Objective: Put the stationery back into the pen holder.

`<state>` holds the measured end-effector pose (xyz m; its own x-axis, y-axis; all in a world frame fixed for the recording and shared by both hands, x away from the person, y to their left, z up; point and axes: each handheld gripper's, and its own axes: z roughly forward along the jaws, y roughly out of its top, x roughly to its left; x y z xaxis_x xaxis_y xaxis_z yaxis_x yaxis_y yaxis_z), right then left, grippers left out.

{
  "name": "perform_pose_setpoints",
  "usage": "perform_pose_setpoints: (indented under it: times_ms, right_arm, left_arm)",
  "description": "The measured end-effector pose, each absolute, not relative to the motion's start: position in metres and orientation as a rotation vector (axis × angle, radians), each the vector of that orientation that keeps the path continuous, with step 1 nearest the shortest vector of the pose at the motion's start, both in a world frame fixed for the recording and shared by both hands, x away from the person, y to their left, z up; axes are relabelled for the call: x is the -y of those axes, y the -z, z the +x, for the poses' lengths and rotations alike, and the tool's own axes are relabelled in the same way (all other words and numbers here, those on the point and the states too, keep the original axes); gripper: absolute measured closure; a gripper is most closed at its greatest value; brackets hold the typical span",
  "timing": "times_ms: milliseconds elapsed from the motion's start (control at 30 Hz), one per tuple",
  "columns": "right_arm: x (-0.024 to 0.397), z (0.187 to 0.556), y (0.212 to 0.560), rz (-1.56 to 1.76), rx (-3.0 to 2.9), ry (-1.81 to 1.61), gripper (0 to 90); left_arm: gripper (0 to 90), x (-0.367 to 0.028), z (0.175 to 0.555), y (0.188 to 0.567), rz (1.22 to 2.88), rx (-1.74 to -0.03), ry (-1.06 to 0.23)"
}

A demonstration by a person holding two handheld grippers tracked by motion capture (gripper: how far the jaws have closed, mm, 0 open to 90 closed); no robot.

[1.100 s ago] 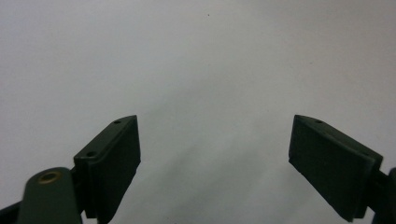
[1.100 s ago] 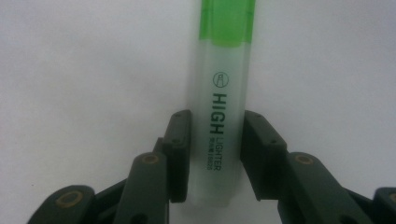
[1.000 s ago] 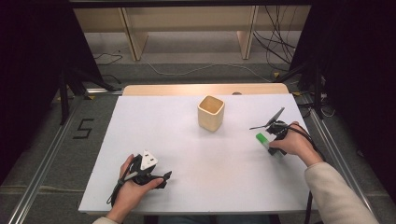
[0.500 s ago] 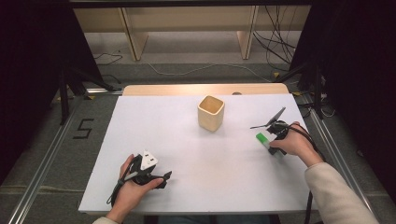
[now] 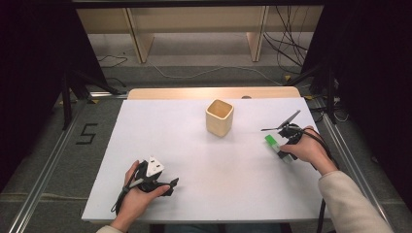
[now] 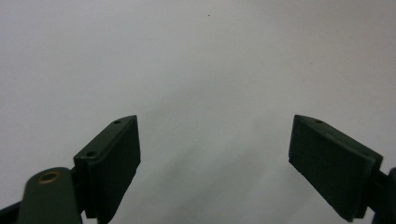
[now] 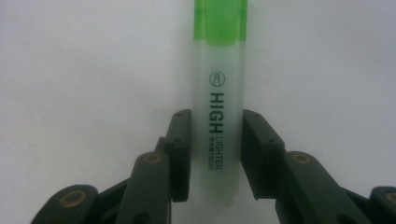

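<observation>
A green highlighter point(image 7: 217, 93) with a clear barrel and green cap lies on the white table point(image 5: 218, 194), with my right gripper point(image 7: 215, 149) shut on the barrel's lower half and a pad against each side. In the high view the highlighter point(image 5: 272, 142) is at the table's right side, its cap pointing up-left, and the right gripper point(image 5: 282, 153) grips its near end. My left gripper point(image 5: 168, 186) rests near the front left of the table. Its jaws stand wide apart over bare tabletop in the left gripper view point(image 6: 215, 154), with nothing between them.
A square wooden cup point(image 5: 219, 117) stands upright at the centre back of the table, left of the highlighter. A wooden board point(image 5: 214, 92) borders the table's far edge. Cables lie on the floor beyond, and metal rails point(image 5: 48, 160) run along both sides.
</observation>
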<state>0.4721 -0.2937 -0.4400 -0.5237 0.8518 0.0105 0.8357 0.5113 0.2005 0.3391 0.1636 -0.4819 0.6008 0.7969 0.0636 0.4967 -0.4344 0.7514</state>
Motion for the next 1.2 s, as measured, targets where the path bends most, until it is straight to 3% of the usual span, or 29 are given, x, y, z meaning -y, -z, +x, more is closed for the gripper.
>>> perform_pose_setpoints:
  times_ms: [1200]
  right_arm:
    - [0.294, 0.456, 0.438, 1.473, -2.392, -0.751, 66.2]
  left_arm:
    - [16.5, -0.164, 0.340, 0.482, 2.119, -1.021, -0.542]
